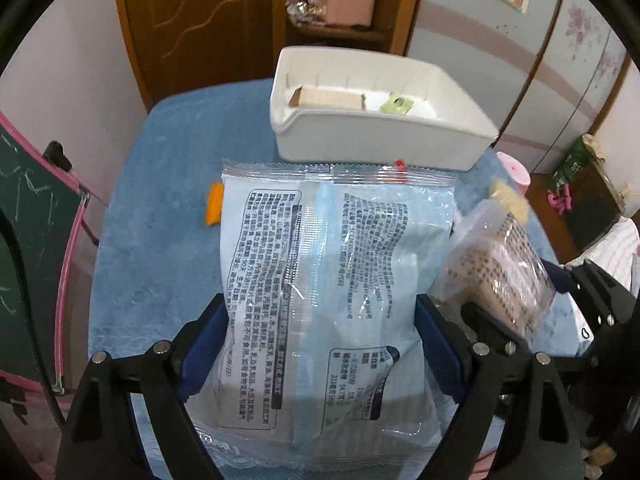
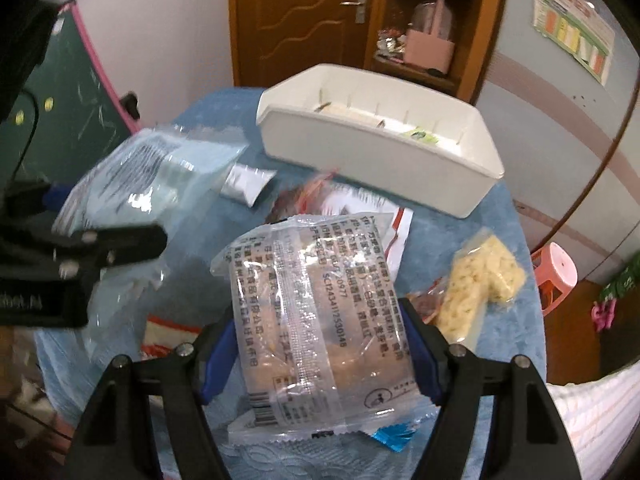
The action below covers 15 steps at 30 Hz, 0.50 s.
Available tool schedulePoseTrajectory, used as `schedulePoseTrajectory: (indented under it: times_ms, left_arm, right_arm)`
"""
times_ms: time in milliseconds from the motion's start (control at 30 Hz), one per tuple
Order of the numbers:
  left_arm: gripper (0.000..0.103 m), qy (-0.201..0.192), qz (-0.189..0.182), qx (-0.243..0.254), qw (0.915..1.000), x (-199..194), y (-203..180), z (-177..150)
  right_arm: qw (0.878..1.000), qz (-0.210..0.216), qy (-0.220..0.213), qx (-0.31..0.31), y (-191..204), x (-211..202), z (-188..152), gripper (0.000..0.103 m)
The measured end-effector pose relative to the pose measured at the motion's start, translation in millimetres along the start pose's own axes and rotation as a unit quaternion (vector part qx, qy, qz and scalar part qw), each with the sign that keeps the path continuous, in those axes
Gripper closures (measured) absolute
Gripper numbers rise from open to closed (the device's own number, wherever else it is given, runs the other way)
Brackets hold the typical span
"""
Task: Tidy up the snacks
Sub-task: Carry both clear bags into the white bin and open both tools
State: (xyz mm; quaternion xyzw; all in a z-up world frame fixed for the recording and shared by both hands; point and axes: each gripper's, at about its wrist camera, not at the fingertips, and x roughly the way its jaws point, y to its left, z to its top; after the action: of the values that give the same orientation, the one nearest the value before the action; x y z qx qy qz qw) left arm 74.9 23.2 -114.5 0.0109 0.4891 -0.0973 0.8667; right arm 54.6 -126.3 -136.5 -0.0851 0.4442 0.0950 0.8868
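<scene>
My left gripper [image 1: 320, 320] is shut on a large pale-blue snack packet [image 1: 320, 280] with black print, held above the blue cloth. My right gripper [image 2: 320, 340] is shut on a clear packet of brown cake [image 2: 316, 312]; that packet also shows in the left wrist view [image 1: 496, 272]. The white divided bin [image 1: 380, 136] stands at the far side of the table and holds a tan box [image 1: 328, 98] and a small green packet [image 1: 396, 104]. The bin also shows in the right wrist view [image 2: 372, 160]. The left gripper with its blue packet [image 2: 140, 184] is at the left there.
On the blue cloth [image 2: 440, 236] lie a puffed-rice bar [image 2: 476, 288], a red-and-white packet [image 2: 360, 208], a small silver sachet [image 2: 248, 180] and an orange item [image 1: 214, 204]. A pink stool [image 2: 558, 272] stands right of the table. A green chalkboard [image 1: 24, 240] stands at the left.
</scene>
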Motion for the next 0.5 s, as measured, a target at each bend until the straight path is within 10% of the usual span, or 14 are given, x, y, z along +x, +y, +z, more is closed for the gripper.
schedulePoseTrajectory:
  times_ms: [500]
  left_arm:
    - [0.015, -0.109, 0.021, 0.043, 0.9929, -55.2, -14.5, 96.9]
  right_arm:
    - [0.994, -0.029, -0.081, 0.074, -76.5, -46.9, 102.3, 0.029]
